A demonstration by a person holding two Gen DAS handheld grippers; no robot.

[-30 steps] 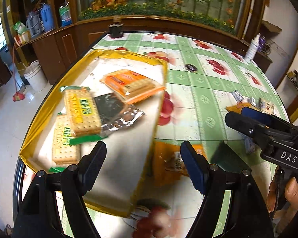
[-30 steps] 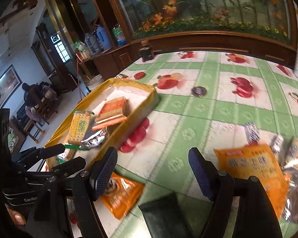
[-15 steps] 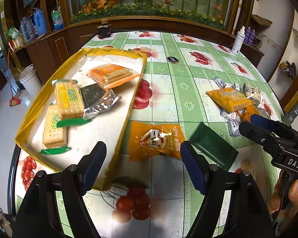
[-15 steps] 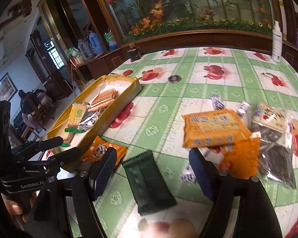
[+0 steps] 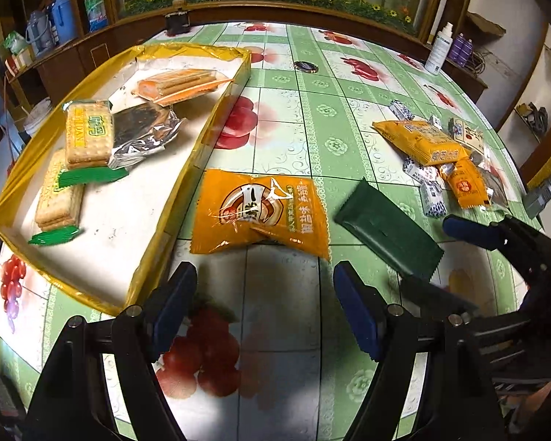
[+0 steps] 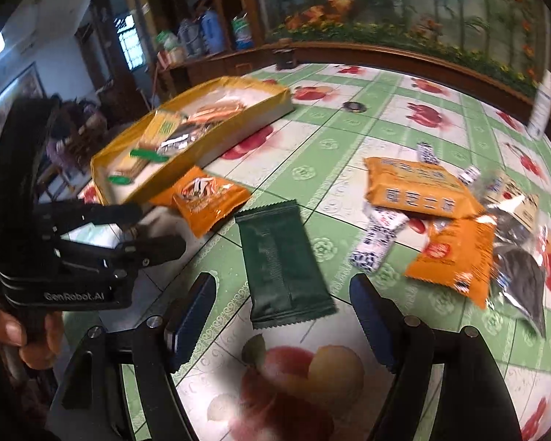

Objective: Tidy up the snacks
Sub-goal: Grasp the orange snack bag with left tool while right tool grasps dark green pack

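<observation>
Both grippers hovered empty above a table covered in a green-checked fruit-print tablecloth (image 5: 312, 117), with the snacks spread around a shallow yellow tray (image 5: 187, 169). The left gripper (image 5: 264, 308) had its blue-padded jaws wide apart, nothing between them, just short of an orange snack packet (image 5: 260, 217) that lay flat against the tray's near right wall. The right gripper (image 6: 281, 316) was likewise spread open, holding nothing, its jaws on either side of the near end of a dark green packet (image 6: 283, 257) lying flat on the cloth to the right of the orange packet (image 6: 209, 198), apart from it. Inside the tray lay two cracker packs with green ends (image 5: 88, 136), one overlapping the other, a silver foil packet (image 5: 143, 136) touching the upper pack, and an orange-wrapped biscuit pack (image 5: 180, 84) toward the tray's far end. Well to the right of the tray sat a loose heap of unsorted snacks (image 6: 440, 217): orange bags, small blue-and-white candies and dark clear-wrapped packets. A white spray bottle (image 5: 439, 49) stood beyond that heap, far from the tray.
</observation>
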